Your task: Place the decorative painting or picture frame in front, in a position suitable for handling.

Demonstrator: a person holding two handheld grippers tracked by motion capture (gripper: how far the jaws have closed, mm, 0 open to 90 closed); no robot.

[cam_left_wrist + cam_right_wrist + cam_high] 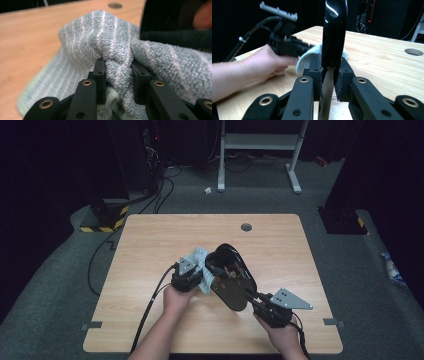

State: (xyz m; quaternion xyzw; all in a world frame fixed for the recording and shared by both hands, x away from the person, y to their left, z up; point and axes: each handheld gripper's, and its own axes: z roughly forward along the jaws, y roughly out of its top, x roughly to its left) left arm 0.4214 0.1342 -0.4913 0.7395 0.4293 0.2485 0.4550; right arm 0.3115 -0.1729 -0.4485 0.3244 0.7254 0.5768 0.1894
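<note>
A black, glossy pan (pixel 231 277) is held tilted above the middle of a wooden table (pixel 150 245), its round body raised and its handle running down toward the person's right. In the right gripper view the pan (pixel 334 32) stands edge-on, a thin dark blade with a bright glint. It looks stiff, smooth and slippery, with some weight to it; the narrow handle seems the safest hold, since the rounded rim could slide out of a pinch.

The right gripper (pixel 256 301) is clamped on that handle, its jaws pressed to either side of it (pixel 328 72).

Against the pan's left side sits a pale blue-green striped towel (pixel 200 262), soft, fluffy terry that bunches easily. The left gripper (pixel 197 275) has its jaws closed tight on a fold of this towel (pixel 100 40), pinched between the pads (pixel 99 75), and the cloth touches the pan, apparently for wiping it.

A hand (pixel 176 300) holds each gripper from below. A small round hole (pixel 246 227) marks the table's far edge.
</note>
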